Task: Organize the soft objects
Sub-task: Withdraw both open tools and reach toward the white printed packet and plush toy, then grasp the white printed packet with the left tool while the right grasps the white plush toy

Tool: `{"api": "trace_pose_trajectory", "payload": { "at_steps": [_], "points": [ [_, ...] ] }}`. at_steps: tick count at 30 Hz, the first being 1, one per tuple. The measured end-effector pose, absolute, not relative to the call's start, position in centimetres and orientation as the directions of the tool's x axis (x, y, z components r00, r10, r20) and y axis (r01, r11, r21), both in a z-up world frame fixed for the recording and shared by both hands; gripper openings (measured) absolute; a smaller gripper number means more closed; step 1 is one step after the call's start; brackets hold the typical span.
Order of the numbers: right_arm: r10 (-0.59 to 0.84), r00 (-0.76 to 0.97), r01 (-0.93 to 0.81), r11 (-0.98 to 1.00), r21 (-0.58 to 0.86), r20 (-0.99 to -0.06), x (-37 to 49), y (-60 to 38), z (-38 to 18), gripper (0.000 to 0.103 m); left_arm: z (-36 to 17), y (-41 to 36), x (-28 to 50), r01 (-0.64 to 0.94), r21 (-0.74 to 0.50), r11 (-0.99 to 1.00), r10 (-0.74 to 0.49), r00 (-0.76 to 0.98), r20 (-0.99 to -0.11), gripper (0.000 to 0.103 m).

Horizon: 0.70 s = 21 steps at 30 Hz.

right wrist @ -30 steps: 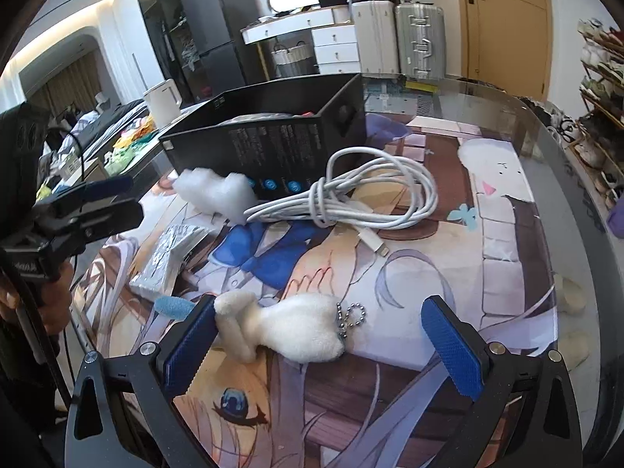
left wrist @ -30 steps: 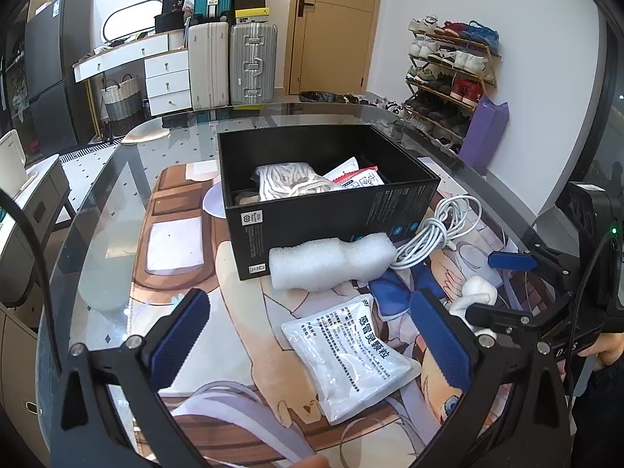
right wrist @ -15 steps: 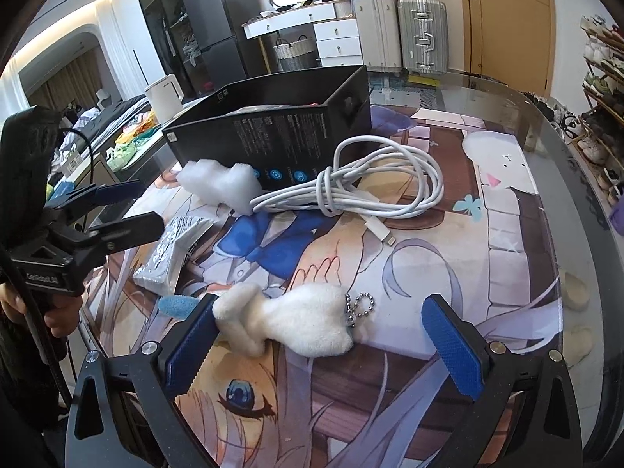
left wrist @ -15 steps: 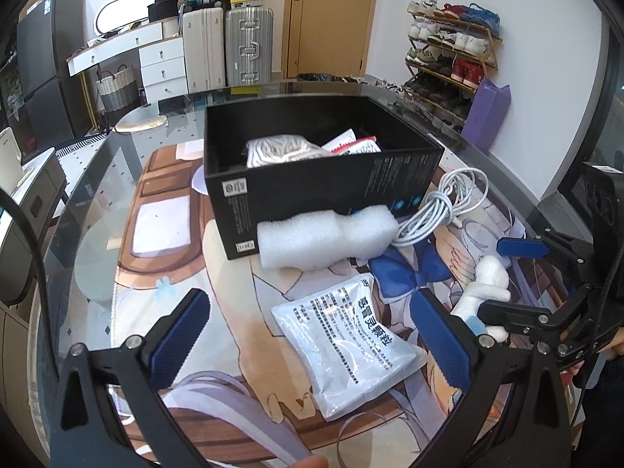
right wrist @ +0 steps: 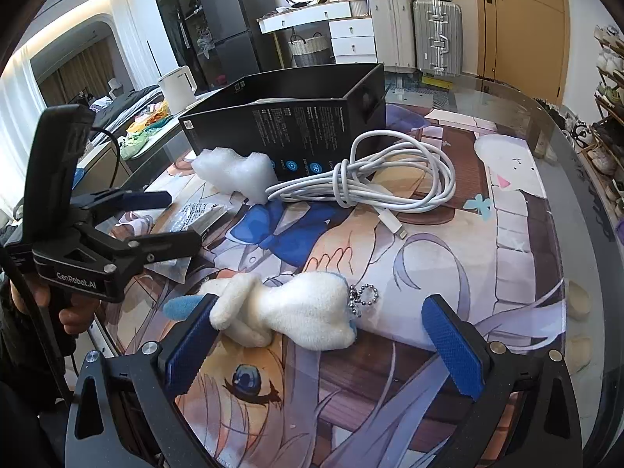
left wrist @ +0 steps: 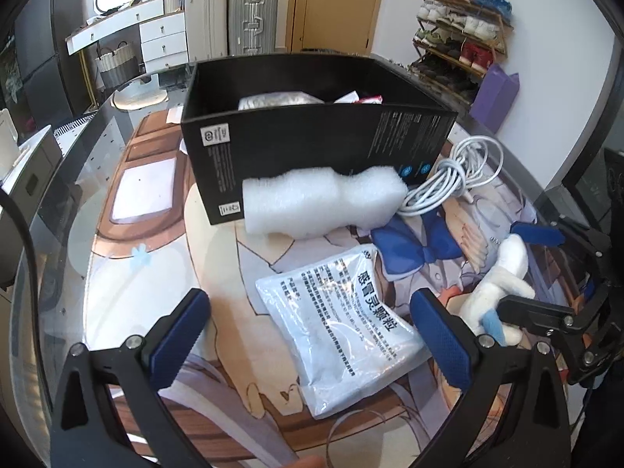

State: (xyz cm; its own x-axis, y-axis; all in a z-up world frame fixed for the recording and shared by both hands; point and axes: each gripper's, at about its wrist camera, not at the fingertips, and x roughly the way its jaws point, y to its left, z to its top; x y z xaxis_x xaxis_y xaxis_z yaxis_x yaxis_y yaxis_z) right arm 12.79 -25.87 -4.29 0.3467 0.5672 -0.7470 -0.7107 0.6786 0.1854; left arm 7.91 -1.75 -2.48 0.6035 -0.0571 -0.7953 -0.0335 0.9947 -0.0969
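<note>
Your right gripper point(right wrist: 319, 345) — jaws spread — straddles the plush keychain point(right wrist: 284, 314); next, clench it for the black box point(right wrist: 288, 132); left gripper point(left wrist: 308, 335) gapes idle.

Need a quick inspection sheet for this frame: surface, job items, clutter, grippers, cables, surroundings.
Surface: glass table with a printed cartoon mat under the work.
Job's things: black box open, already holding items; foam piece against its front wall; sealed packet flat on the mat; white plush toy with a bead chain.
Clutter: nothing seen.
Grippers: left gripper open above the packet; right gripper open, plush toy between its fingers, one pad touching it.
Cables: coiled white cable beside the box.
Surroundings: suitcases, shoe rack, door.
</note>
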Motion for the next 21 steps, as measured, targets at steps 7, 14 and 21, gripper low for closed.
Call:
{"api": "trace_pose_trajectory", "payload": {
  "at_steps": [7,14,21],
  "points": [
    [0.568,0.346,-0.711,0.678,0.186,-0.746,12.7,-25.9,-4.3,0.102,-2.9,-1.9,8.2,-0.016,-0.009,1.000,0.002,0.582,-0.813,0.101],
    [0.568,0.347,-0.711,0.678,0.185,-0.746,12.7,-25.9,-4.3,0.102,-2.3,-1.0,7.9,-0.012,-0.011,1.000,-0.001,0.606,-0.796,0.064],
    [0.569,0.347,-0.712,0.677,0.186,-0.746,12.7,-25.9,-4.4,0.102,-1.5,-0.4,7.7,0.014,-0.052,0.999,-0.050,0.622,-0.782,0.043]
  ]
}}
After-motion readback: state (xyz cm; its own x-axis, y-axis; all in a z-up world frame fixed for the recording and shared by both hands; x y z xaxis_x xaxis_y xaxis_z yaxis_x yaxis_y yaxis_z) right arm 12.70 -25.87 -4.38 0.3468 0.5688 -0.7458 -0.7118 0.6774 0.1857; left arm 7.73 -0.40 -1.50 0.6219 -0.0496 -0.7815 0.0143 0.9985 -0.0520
